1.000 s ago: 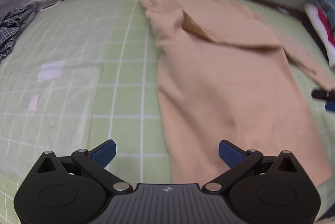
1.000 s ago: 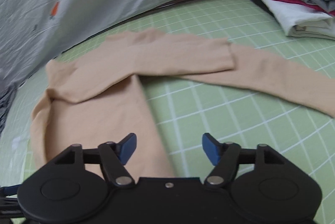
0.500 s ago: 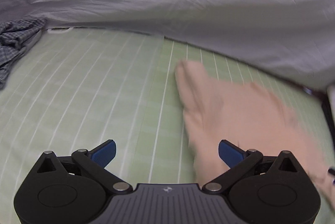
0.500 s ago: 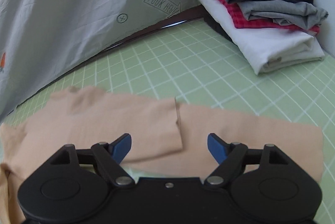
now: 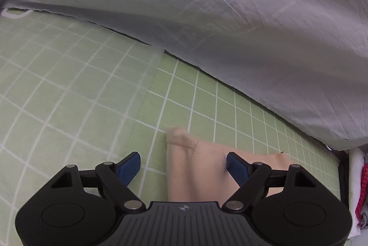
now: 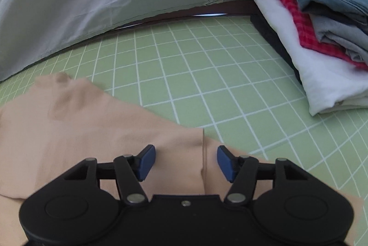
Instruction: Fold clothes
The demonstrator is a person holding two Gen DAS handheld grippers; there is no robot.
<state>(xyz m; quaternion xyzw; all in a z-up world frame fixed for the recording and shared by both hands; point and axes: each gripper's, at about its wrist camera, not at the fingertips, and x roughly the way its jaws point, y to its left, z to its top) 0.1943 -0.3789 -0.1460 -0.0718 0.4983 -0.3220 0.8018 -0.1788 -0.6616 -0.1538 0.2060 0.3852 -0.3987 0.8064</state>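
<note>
We hold our left tongs (image 5: 183,167) and our right tongs (image 6: 185,161) low, jaws spread wide, gripping nothing.

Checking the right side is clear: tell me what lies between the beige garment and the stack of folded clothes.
Only bare green checked mat separates the beige garment from the stack of folded clothes, as the right wrist view shows.

The left tool (image 5: 183,168) is matte black, with two round housings, angular linkage arms, silver pivot screws, a ribbed grey centre plate bearing a small emblem, and blue pads (image 5: 128,166). The right tool (image 6: 185,162) matches, its black centre plate smooth with one screw.
</note>
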